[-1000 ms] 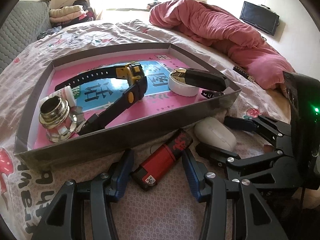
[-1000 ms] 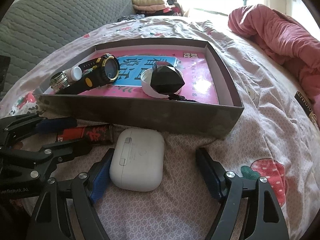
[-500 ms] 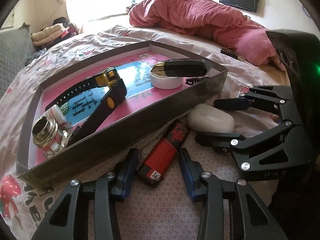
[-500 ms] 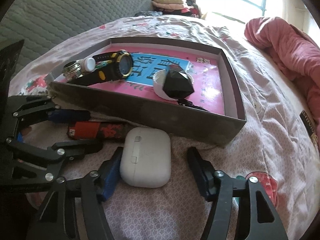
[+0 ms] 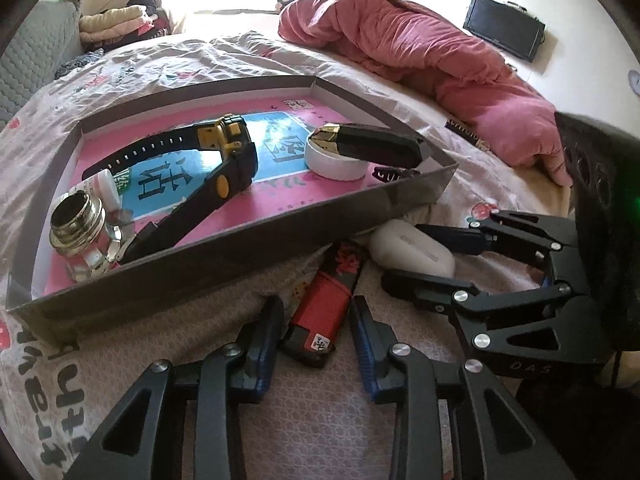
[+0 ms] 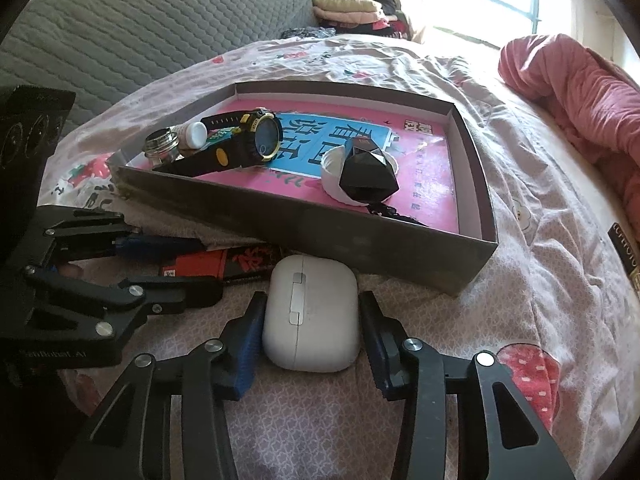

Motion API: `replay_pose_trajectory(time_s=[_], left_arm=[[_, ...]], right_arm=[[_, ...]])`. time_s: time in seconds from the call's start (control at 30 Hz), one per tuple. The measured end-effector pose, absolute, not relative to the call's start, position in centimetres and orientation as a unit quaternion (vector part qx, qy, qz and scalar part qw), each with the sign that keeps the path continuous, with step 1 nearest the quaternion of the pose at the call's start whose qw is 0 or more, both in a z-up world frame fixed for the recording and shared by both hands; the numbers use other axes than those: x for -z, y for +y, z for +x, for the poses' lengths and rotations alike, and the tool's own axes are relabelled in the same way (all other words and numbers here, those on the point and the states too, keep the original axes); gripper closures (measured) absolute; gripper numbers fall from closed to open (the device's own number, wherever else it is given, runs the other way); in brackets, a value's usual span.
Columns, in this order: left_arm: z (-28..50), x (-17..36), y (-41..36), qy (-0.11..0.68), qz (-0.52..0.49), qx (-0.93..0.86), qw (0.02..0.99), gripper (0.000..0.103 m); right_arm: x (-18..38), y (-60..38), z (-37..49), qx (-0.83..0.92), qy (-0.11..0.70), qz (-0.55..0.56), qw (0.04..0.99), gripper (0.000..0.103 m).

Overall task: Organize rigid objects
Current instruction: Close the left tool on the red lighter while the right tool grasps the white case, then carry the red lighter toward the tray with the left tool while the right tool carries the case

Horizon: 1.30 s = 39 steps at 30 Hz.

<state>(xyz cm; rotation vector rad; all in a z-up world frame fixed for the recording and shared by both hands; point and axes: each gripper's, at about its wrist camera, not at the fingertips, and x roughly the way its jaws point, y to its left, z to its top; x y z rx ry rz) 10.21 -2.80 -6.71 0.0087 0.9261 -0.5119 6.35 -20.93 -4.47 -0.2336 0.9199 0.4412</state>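
A red and black lighter point(image 5: 325, 307) lies on the bedsheet in front of the grey box point(image 5: 256, 236). My left gripper point(image 5: 316, 316) is open with its fingers on either side of the lighter, small gaps showing. A white earbud case point(image 6: 310, 316) lies beside the lighter. My right gripper point(image 6: 312, 316) straddles the case with both pads close against its sides; I cannot tell if they press it. The box point(image 6: 320, 236) holds a black and yellow watch point(image 5: 216, 160), a metal cap point(image 5: 78, 220), a white lid point(image 5: 334, 158) and a black faceted object point(image 6: 368, 176).
The box has a pink and blue printed floor and low walls. A pink quilt point(image 5: 432, 60) is heaped on the far side of the bed. A grey quilted headboard point(image 6: 140, 28) stands at the back. A black label strip point(image 5: 466, 134) lies on the sheet.
Both grippers have narrowed: the left one around the lighter, the right one around the earbud case. Both cameras shifted slightly. The lighter and case have stayed on the sheet.
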Motion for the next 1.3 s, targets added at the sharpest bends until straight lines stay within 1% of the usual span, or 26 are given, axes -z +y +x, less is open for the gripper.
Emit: replay_pose_trajectory(time_s=[0.1,0.27,0.37,0.87,1.3], left_arm=[[9.9,6.6,-2.8,0.447,-0.008,0.234,0.863,0.071],[8.8,6.4,-3.5,0.456,-0.007,0.23,0.86,0.08],[8.3,6.2,-3.8,0.459,-0.007,0.223,0.86,0.081],[7.0,5.3,-3.9,0.468,-0.021,0.199,0.861,0.082],[6.0,2.4,-2.5,0.418,-0.052,0.18,0.889,0.082]], right_arm=[[4.3,-21.2,6.3,-0.213,0.441,-0.102,0.866,0.057],[3.7,-21.8,5.9,-0.218,0.44,-0.094,0.866,0.058],[3.4,-22.0,5.7,-0.22,0.44,-0.089,0.866,0.058],[1.9,-23.3,4.9,-0.221,0.43,-0.071,0.873,0.058],[-0.3,-24.1,4.5,-0.236,0.388,-0.042,0.89,0.058]])
